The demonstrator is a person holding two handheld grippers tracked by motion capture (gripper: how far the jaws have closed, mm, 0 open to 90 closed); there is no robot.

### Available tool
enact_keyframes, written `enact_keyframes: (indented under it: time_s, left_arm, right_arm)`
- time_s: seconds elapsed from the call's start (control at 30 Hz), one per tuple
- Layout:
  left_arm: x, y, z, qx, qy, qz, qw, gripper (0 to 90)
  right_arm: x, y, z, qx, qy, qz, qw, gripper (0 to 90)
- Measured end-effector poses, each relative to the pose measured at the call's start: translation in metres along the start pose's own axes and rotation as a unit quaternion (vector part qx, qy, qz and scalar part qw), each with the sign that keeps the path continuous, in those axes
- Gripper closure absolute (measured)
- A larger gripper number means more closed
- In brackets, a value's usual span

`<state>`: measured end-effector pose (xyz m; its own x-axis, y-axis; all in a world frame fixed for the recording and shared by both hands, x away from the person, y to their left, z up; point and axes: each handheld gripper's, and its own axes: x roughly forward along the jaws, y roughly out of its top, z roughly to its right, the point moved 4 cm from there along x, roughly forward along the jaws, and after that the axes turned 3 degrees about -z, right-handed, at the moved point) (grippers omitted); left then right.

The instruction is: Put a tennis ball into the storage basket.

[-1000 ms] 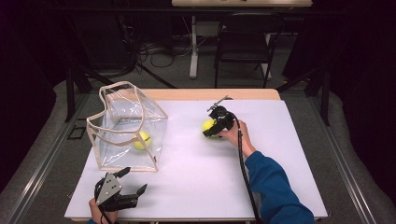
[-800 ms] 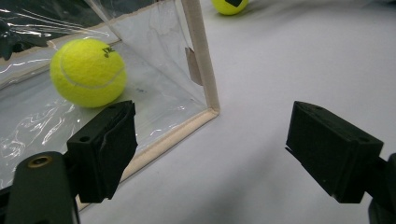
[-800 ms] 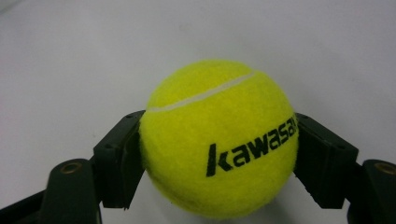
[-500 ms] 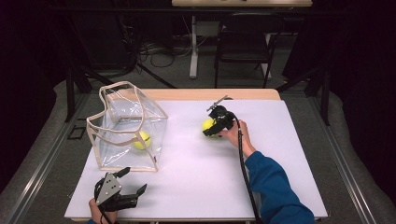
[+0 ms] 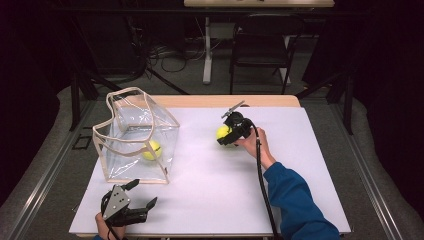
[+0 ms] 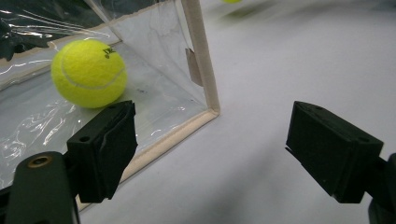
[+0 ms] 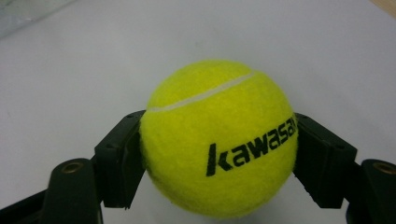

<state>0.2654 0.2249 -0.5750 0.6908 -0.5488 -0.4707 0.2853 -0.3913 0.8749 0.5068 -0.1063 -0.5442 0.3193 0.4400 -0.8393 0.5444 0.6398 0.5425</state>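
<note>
Yellow tennis ball — black "kawasaki" print, clamped in right gripper

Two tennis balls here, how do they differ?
The gripped ball sits between the right gripper's jaws, out on the white table; the bagged ball lies loose inside the clear bag. The gripped ball shows "kawasa" print; the bagged ball's print is unreadable. Both are yellow.

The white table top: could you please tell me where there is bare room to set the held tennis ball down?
The white table top is bare between the clear bag and the right tool, which grips the tennis ball, and also right of that hand to the table's edge. It is crowded at the near left, around the bag and the open left tool.
</note>
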Motion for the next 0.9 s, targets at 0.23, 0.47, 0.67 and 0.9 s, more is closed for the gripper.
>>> enact_keyframes:
  time_s: [0.23,0.47,0.67,0.9]
  left_arm:
    - [0.000,0.000,0.000,0.002,0.002,0.002,1.0000,16.1]
    - [-0.001,0.000,0.000,0.002,0.001,0.002,1.0000,16.1]
    - [-0.001,0.000,0.000,0.002,0.002,0.002,1.0000,16.1]
    - [-0.001,0.000,0.000,0.001,0.002,0.001,1.0000,16.1]
  right_arm:
    - [-0.012,0.002,-0.005,-0.009,-0.003,0.007,0.9999,25.5]
    - [-0.019,0.006,-0.011,-0.023,-0.003,0.020,0.9995,25.6]
    - [-0.024,0.008,-0.018,-0.026,-0.003,0.028,0.9993,25.6]
    - [-0.029,0.010,-0.024,-0.036,-0.002,0.033,0.9988,25.6]
